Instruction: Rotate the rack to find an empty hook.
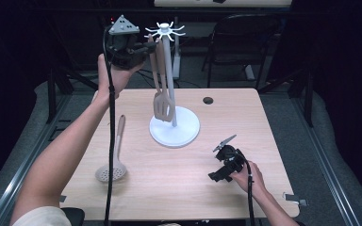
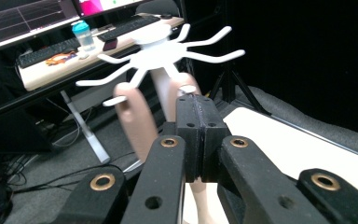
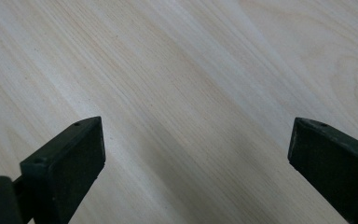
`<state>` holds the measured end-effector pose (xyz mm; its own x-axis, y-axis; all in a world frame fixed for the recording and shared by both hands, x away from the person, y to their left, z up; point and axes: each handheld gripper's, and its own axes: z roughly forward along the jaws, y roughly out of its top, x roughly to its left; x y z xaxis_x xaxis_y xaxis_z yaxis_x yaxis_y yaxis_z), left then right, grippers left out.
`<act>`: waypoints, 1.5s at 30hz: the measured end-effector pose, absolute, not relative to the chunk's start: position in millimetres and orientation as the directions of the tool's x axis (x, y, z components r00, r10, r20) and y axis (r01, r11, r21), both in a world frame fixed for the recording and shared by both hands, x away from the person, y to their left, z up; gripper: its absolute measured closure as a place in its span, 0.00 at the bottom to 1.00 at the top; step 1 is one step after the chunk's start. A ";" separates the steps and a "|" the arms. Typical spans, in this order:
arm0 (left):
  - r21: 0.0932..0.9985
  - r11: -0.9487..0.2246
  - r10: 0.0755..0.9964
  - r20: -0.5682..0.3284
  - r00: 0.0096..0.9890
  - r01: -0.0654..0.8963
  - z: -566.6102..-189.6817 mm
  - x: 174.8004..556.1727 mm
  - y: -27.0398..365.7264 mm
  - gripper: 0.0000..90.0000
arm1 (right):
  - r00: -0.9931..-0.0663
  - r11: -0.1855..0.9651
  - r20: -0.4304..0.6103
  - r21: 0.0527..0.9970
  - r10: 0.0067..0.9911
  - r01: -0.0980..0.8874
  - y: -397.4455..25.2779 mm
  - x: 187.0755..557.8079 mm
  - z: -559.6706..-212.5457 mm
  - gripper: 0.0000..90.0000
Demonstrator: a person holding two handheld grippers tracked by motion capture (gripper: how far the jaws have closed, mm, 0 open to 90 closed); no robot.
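Right gripper [image 1: 212,177]: jaws spread, low over bare table [image 1: 179,179]. Left gripper [image 1: 153,47]: raised, jaws pressed together beside spatula [image 1: 162,106] hanging from white rack [image 1: 165,31]. Skimmer [image 1: 111,172]: lying on table.

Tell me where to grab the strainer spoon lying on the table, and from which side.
Take the strainer spoon by its long handle, around the middle, coming straight down from above with the jaws across it. It lies flat on the table, the handle narrow and running away from the person, the round holed bowl at the near end too wide to pinch.
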<state>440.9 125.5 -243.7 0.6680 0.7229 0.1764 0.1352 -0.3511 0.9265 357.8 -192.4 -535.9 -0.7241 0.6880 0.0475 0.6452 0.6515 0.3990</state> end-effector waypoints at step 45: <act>0.937 -0.301 0.801 0.150 0.579 0.174 -240.8 468.0 137.5 1.00 | -0.724 0.648 0.059 0.400 0.688 0.648 -192.1 358.0 -536.9 0.04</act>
<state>468.0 137.5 -240.8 0.5793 0.8012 0.1498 0.1743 -0.3013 0.9375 358.0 -192.1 -536.9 -0.7236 0.6877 0.0588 0.6484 0.6480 0.3996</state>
